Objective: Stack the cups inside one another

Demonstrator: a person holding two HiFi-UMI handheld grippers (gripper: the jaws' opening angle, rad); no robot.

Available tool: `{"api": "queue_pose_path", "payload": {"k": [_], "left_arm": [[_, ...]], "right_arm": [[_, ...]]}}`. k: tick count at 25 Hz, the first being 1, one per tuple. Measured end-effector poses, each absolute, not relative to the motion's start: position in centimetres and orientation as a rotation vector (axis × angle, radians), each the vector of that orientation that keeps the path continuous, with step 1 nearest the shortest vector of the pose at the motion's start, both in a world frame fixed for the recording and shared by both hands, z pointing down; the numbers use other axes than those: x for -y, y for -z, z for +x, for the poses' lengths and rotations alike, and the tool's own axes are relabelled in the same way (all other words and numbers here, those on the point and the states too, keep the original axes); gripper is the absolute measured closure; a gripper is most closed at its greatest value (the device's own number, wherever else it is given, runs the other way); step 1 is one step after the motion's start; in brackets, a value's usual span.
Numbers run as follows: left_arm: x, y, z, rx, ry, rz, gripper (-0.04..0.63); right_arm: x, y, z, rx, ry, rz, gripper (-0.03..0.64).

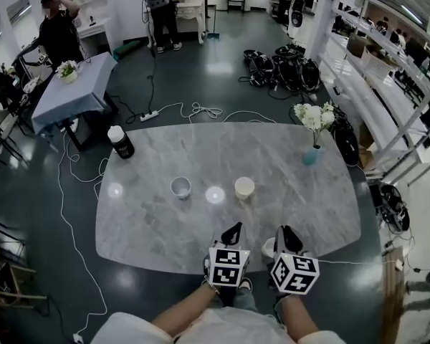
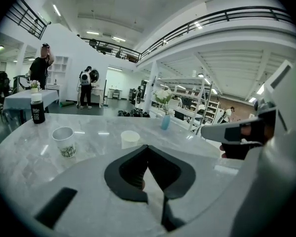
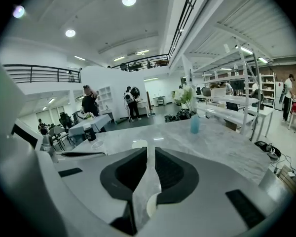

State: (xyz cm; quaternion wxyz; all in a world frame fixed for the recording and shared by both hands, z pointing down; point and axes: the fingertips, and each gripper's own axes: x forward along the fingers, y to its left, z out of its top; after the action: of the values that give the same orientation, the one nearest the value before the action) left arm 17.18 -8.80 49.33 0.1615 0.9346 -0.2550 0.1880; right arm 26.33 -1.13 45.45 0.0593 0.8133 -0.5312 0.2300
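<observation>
Marble counter [image 1: 158, 235] in open workshop; printed paper cup [image 1: 180, 187] and cream cup [image 1: 244, 187] standing apart mid-counter, nothing nested yet; left hand-held gripper [image 1: 233, 228] and right hand-held gripper [image 1: 284, 230] both pressed together, pinching nothing, at near edge; all stacking left.

A white paper cup with a dark printed band [image 1: 180, 187] stands upright on the grey marble table [image 1: 301, 199]. A plain cream cup [image 1: 244, 188] stands upright near it, apart.
</observation>
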Motion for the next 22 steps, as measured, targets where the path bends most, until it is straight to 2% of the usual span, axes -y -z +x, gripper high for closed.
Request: {"api": "queue_pose_path", "payload": {"k": [14, 22], "left_arm": [[5.4, -50.7, 20.0, 0.573, -0.605, 2.696, 0.598], [4.4, -53.1, 19.7, 0.542, -0.642, 2.673, 0.598]], "right_arm": [[-3.9, -47.0, 27.8, 1.463, -0.769, 2.557, 0.601], [-6.3, -49.9, 26.9, 1.407, -0.864, 2.564, 0.569]]}}
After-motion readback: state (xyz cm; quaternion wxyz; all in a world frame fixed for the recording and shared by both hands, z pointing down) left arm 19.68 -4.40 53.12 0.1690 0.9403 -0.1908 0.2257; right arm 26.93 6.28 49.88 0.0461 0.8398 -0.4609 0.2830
